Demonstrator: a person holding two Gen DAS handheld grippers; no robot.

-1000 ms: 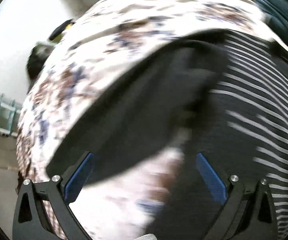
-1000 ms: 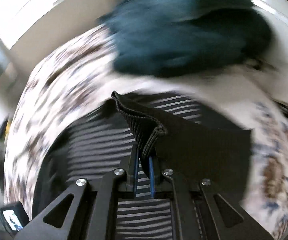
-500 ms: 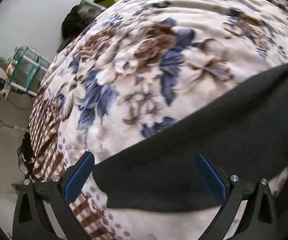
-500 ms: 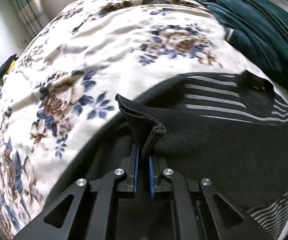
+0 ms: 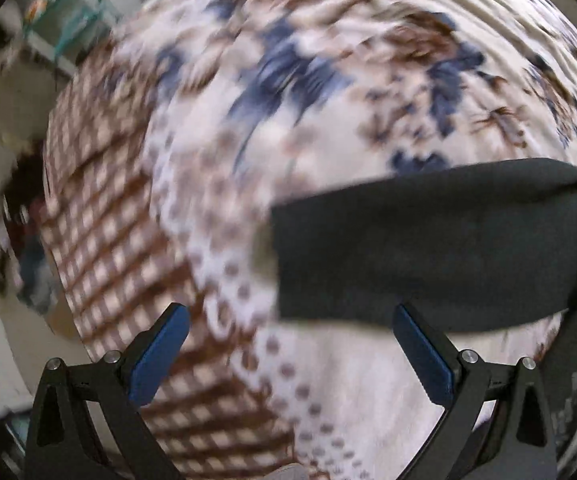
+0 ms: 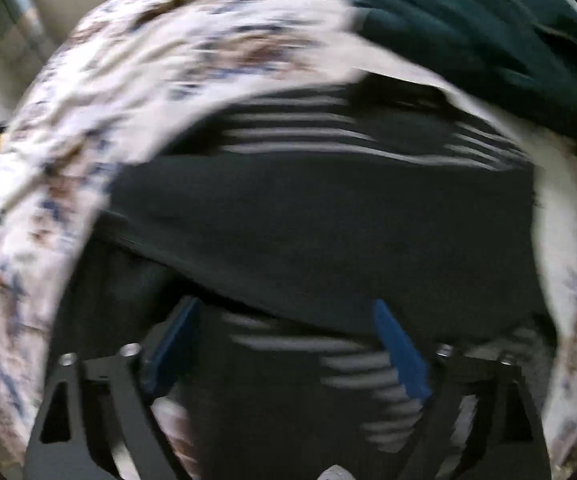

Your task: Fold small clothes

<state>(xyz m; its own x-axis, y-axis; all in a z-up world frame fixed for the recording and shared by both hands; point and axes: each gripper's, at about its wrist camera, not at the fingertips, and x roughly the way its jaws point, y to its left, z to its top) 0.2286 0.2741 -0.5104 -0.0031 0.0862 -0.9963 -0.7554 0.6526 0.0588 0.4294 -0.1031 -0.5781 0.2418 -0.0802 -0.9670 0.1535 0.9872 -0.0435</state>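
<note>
Right gripper [image 6: 288, 344] has let go of the black knit hem it was pinching half a second ago — jaws now spread wide, nothing between them. Black striped garment [image 6: 328, 220] lies on the floral bedspread [image 6: 88, 100], a plain black panel folded across the striped part; stripes show above and below that panel. Teal garment [image 6: 468, 32] sits at the bed's far right, apart from the fold. Left gripper [image 5: 288, 344] is open too, empty, hovering over the bedspread [image 5: 248, 120]; the garment's black folded edge [image 5: 428, 248] lies just ahead of its right finger. Both views motion-blurred — contact with fabric unclear.
</note>
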